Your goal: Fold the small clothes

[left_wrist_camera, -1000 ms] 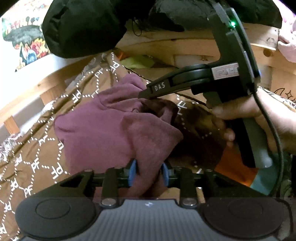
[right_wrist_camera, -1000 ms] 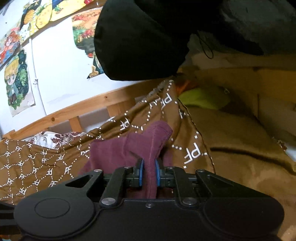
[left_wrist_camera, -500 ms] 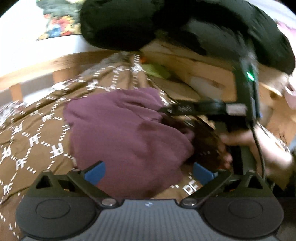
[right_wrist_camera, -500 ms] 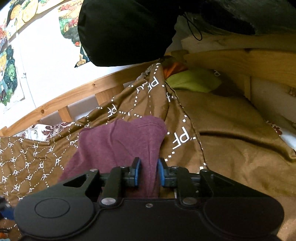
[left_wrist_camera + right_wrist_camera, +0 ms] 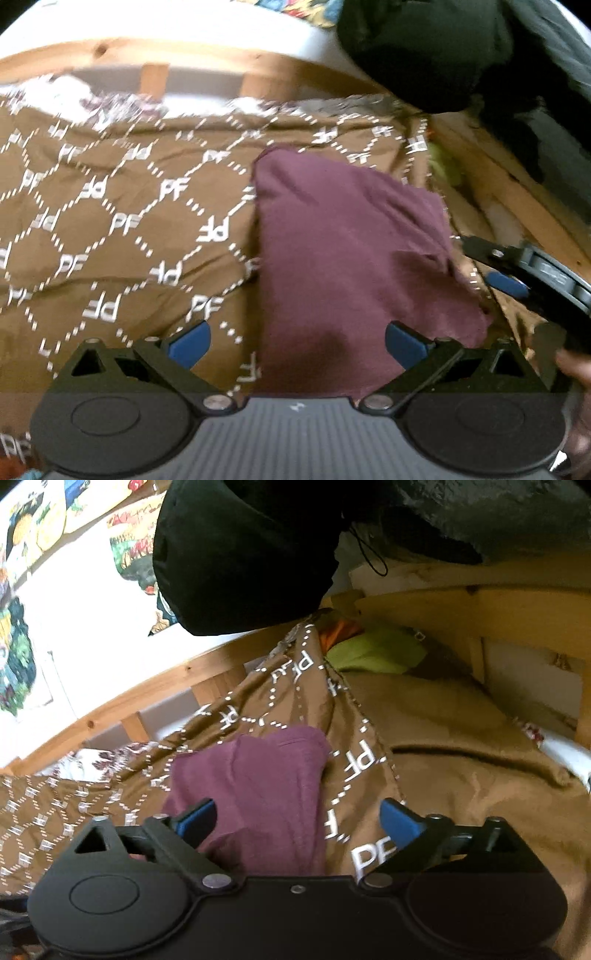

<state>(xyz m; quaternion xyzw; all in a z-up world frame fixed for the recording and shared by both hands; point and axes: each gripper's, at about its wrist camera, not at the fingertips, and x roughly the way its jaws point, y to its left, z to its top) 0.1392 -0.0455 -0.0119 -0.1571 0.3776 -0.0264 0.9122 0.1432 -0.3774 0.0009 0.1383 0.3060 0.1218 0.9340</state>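
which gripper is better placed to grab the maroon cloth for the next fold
Probably the left gripper: the maroon cloth lies squarely ahead, its near edge between the open jaws. The right gripper, also open, sits at its side edge.

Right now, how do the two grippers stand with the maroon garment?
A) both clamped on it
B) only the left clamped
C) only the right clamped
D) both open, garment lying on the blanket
D: the left gripper and right gripper both show jaws spread wide, having just opened, and the maroon garment lies free on the brown blanket.

Wooden-framed bed [image 5: 155, 686], brown patterned blanket [image 5: 110, 229], folded maroon garment [image 5: 343, 251]
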